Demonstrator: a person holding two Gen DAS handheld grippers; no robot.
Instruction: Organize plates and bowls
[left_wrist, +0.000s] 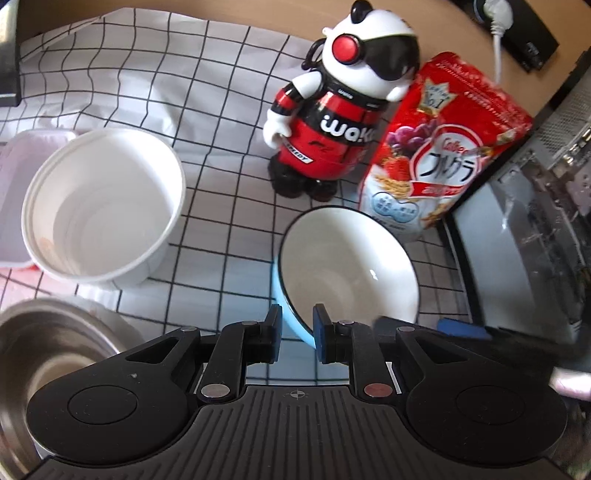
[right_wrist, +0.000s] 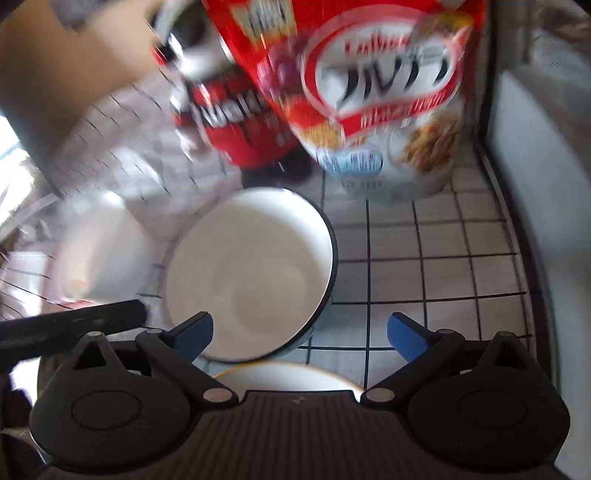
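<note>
A light-blue bowl (left_wrist: 347, 266) with a white inside and a dark rim hangs tilted over the checked cloth. My left gripper (left_wrist: 297, 332) is shut on its near rim, and the wall runs slantwise between the pads. In the right wrist view the same bowl (right_wrist: 251, 273) lies just ahead of my right gripper (right_wrist: 301, 332), which stands wide open with nothing pressed between its pads. Below it, close to the camera, sits a white bowl with a yellow rim (right_wrist: 288, 376). A stack of nested white bowls (left_wrist: 103, 206) stands at the left. A steel bowl (left_wrist: 44, 350) is at the lower left.
A red, white and black toy figure (left_wrist: 332, 122) and a red cereal bag (left_wrist: 443, 147) stand right behind the blue bowl. A grey appliance (left_wrist: 517, 251) borders the right side. A pale plastic container (left_wrist: 22, 177) sits behind the white bowls.
</note>
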